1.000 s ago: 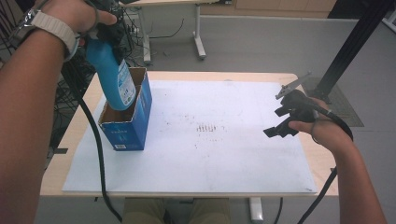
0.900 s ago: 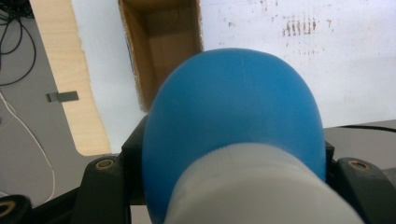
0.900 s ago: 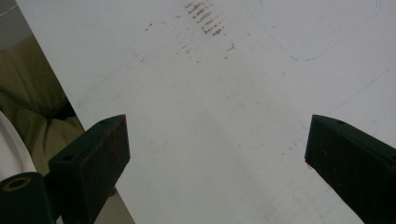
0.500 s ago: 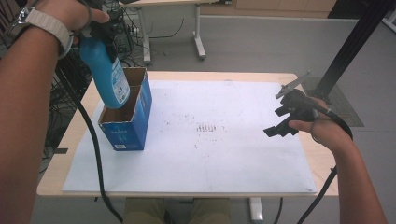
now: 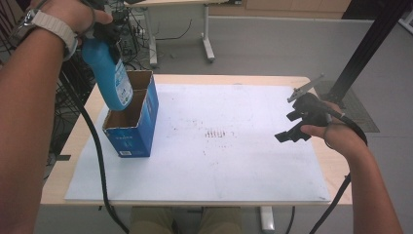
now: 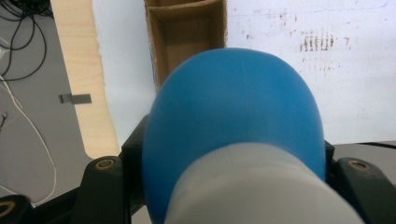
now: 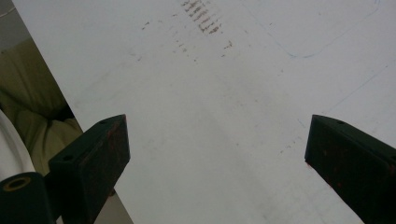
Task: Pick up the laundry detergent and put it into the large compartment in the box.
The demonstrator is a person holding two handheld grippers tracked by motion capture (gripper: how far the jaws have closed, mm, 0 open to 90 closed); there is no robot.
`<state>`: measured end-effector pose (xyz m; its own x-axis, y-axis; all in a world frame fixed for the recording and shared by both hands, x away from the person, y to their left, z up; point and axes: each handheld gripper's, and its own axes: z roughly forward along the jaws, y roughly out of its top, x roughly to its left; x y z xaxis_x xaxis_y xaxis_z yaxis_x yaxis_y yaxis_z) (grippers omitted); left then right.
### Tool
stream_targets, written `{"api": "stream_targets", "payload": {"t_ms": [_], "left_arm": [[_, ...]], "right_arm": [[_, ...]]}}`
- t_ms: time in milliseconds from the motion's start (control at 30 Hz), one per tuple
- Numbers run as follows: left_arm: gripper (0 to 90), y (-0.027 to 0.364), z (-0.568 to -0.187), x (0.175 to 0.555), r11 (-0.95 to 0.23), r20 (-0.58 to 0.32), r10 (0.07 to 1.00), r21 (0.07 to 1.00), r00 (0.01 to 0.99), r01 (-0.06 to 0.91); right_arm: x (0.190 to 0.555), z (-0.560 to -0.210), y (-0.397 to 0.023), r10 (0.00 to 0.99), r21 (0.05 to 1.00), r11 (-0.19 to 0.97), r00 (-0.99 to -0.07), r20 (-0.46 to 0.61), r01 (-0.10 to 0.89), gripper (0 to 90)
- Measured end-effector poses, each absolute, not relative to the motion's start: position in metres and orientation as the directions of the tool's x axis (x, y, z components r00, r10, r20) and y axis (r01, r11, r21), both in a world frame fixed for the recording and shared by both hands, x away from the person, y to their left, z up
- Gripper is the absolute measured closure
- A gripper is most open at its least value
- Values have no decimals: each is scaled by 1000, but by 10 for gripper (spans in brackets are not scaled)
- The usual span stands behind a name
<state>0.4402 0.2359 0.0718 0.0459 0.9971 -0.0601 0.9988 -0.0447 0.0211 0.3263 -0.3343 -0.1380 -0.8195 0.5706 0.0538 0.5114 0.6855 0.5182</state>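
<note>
Even, soft indoor light with faint shadows; the blue bottle (image 6: 233, 121) close to the lens is blurred.

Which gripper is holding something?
The left gripper: shut on the blue bottle above the box. The right gripper is open and empty.

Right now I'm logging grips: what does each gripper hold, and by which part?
The left gripper clamps the blue bottle at its top end, by the cap. The right gripper is open, holding nothing.

blue bottle (image 5: 108, 73) — tilted, base above open blue carton (image 5: 132, 126) | carton upright — table's left
</note>
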Motion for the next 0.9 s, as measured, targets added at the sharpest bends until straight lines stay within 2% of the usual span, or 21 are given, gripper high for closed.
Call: {"api": "stream_targets", "payload": {"t_ms": [900], "left_arm": [[394,239,47,456,-23,-45,999,40,25,999]], "right_arm": [[333,-145,-336,578,514,677,-813,71,527,64]]}}
